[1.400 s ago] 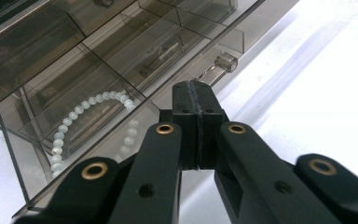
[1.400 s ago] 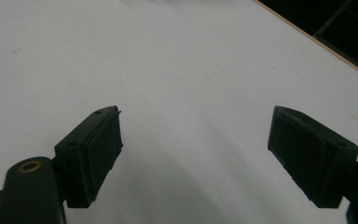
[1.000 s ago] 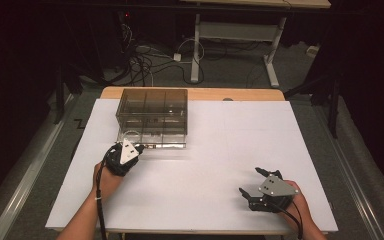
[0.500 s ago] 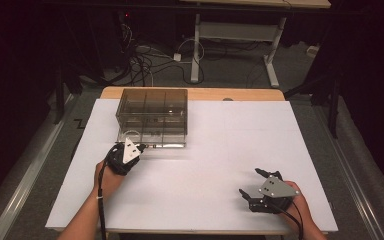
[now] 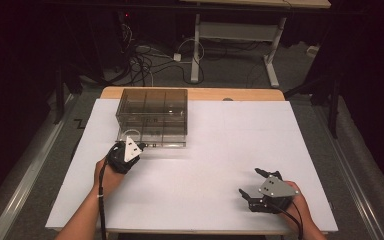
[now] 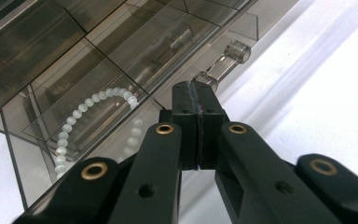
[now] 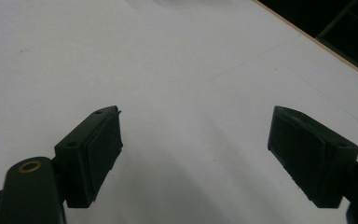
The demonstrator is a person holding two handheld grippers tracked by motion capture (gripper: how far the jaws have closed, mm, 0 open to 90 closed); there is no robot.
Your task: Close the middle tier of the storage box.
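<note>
White table (image 5: 205, 165) w/ smoky clear box (image 5: 152, 117) near left side. Left gripper (image 6: 196, 100) jaws fully closed, tips at box's clear handle (image 6: 223, 63); bead string (image 6: 81, 116) inside. Right gripper (image 7: 193, 154) jaws wide open, empty, over bare table.

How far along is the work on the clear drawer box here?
Done: a bead bracelet already lies in the drawer box. In hand: the left claw is shut at its clear handle. Left: moving the drawer; the right claw waits open over the bare table.
</note>
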